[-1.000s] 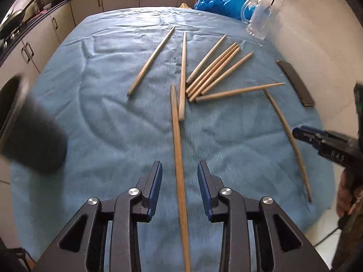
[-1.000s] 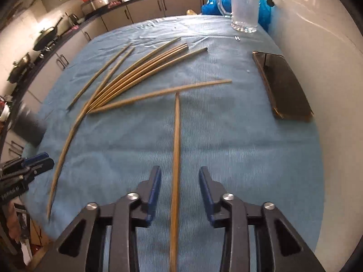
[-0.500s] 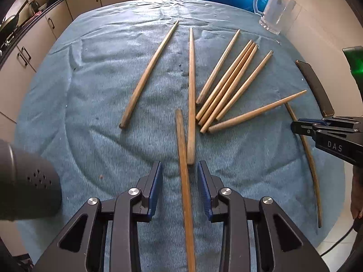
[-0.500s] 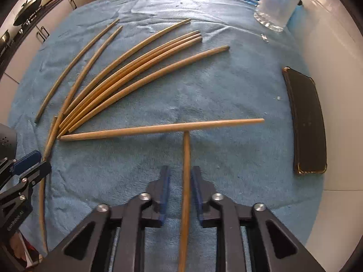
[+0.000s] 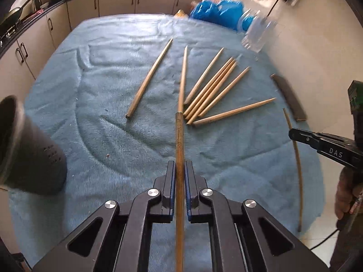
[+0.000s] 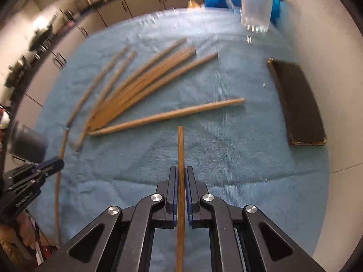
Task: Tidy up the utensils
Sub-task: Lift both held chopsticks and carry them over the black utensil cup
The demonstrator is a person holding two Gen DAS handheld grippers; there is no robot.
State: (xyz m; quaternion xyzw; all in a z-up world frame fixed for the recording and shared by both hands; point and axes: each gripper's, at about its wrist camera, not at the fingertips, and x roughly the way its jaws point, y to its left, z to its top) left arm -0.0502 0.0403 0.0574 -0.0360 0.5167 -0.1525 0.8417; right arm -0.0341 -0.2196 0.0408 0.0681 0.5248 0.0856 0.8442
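With the left gripper (image 5: 179,181) and the right gripper (image 6: 180,181) each clamped tight on a chopstick (image 5: 179,149) lifted off the blue cloth (image 5: 113,136), both should probably stay level toward the dark cup (image 5: 29,149); a second ago both jaws stood open around sticks lying flat.

Two wrist views, steeply down, shared cloth (image 5: 118,149)

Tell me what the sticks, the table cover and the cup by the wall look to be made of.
Sticks: probably wood or bamboo, matte tan, with a faint lengthwise grain on the one that is nearest. Table cover: blue cloth, likely terry towel, ribbed, fuzzy and wrinkled. Cup: clear and see-through, glass or plastic; too blurred to tell which.
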